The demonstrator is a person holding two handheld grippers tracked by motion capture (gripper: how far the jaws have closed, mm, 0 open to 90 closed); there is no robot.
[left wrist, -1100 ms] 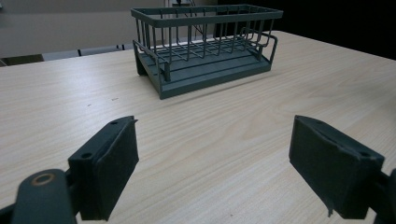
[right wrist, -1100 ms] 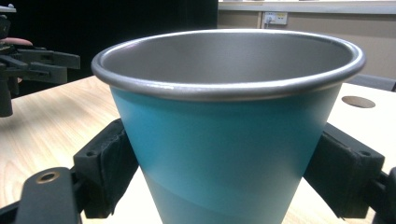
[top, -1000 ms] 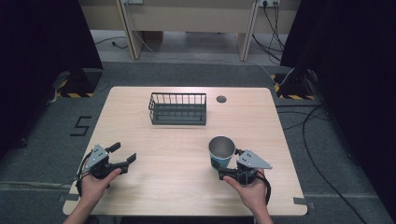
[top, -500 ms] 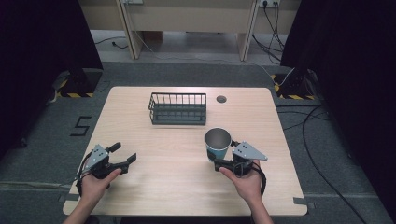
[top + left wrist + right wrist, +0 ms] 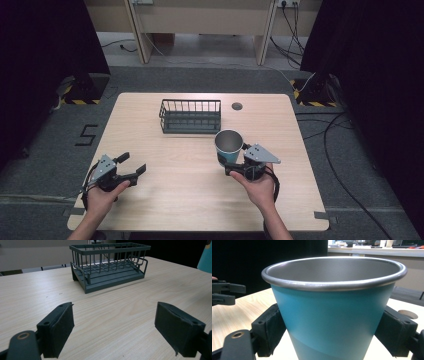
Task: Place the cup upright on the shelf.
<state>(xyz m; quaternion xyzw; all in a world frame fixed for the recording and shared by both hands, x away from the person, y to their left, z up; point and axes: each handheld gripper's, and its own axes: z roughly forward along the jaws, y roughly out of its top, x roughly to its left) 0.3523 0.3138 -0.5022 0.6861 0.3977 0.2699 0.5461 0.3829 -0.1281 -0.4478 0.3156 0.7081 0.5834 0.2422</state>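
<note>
A teal cup point(image 5: 229, 145) with a metal inside and rim stands upright between the jaws of my right gripper point(image 5: 226, 164), right of the table's middle. In the right gripper view both pads point(image 5: 270, 327) press against the cup's point(image 5: 334, 315) sides, and its base is hidden. My left gripper point(image 5: 132, 164) rests at the front left of the table, jaws wide apart with bare wood between them point(image 5: 120, 325). A dark wire basket point(image 5: 190, 116) stands empty at the back centre, a short way beyond the cup.
The wooden table point(image 5: 165, 200) has a round cable hole point(image 5: 237, 106) right of the basket. The basket point(image 5: 110, 265) lies straight ahead of the left gripper. Cables run over the floor at the right point(image 5: 345, 150).
My right gripper has carried the cup away from the front edge and slightly left, toward the basket. The left gripper has stayed still.
</note>
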